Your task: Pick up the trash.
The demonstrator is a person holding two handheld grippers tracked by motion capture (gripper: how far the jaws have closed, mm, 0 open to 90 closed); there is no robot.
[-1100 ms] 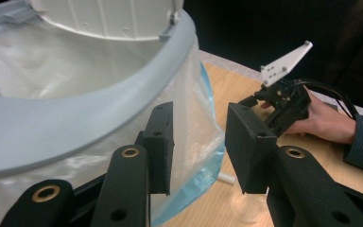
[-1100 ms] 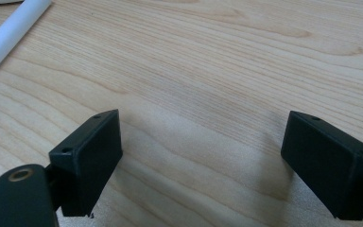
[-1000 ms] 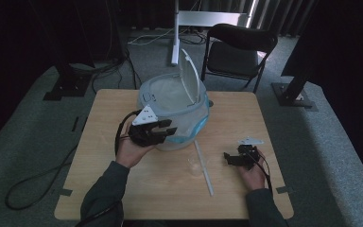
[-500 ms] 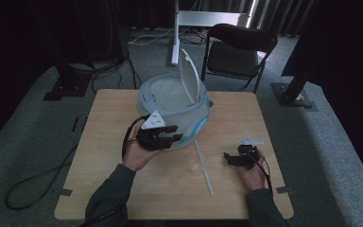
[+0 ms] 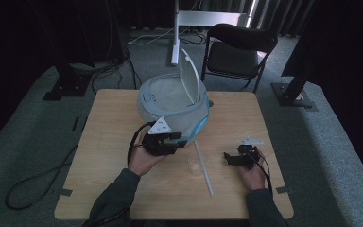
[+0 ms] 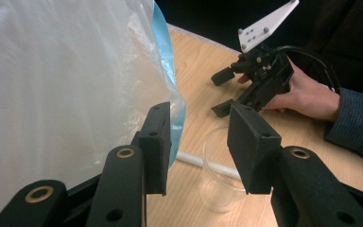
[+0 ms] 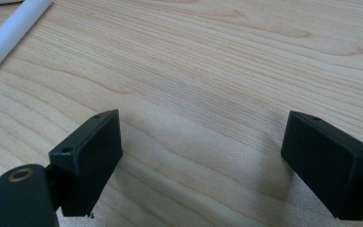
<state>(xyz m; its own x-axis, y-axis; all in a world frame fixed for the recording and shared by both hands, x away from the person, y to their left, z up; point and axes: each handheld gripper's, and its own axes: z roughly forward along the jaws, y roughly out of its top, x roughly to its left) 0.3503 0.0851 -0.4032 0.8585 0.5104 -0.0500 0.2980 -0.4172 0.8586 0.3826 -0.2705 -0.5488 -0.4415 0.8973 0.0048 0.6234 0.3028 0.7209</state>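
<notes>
A round translucent tub [image 5: 170, 101] with blue trim and a raised lid stands at the back middle of the wooden table [image 5: 264, 123]. My left gripper [image 5: 183, 141] hovers at the tub's front right, jaws open and empty. In the left gripper view the tub's wall [image 6: 66, 71] is just beside one jaw of the left gripper [image 6: 196, 142]. A small clear cup [image 6: 217, 182] stands on the table just beyond and below the jaws. A white rod [image 5: 203, 165] lies past the cup [image 5: 194, 164]. My right gripper [image 5: 228, 157] rests low on the table, open, with bare wood between the right gripper [image 7: 201, 156] jaws.
A black folding chair [image 5: 238, 47] stands behind the table beside a white stand pole [image 5: 175, 33]. Cables [image 5: 33, 182] trail on the grey floor at the left. Black stand bases [image 5: 293, 90] sit at both back corners. The white rod [image 7: 9, 30] crosses the top left of the right gripper view.
My left hand has moved right and down along the tub's front, toward the clear cup. The right hand has stayed where it was.
</notes>
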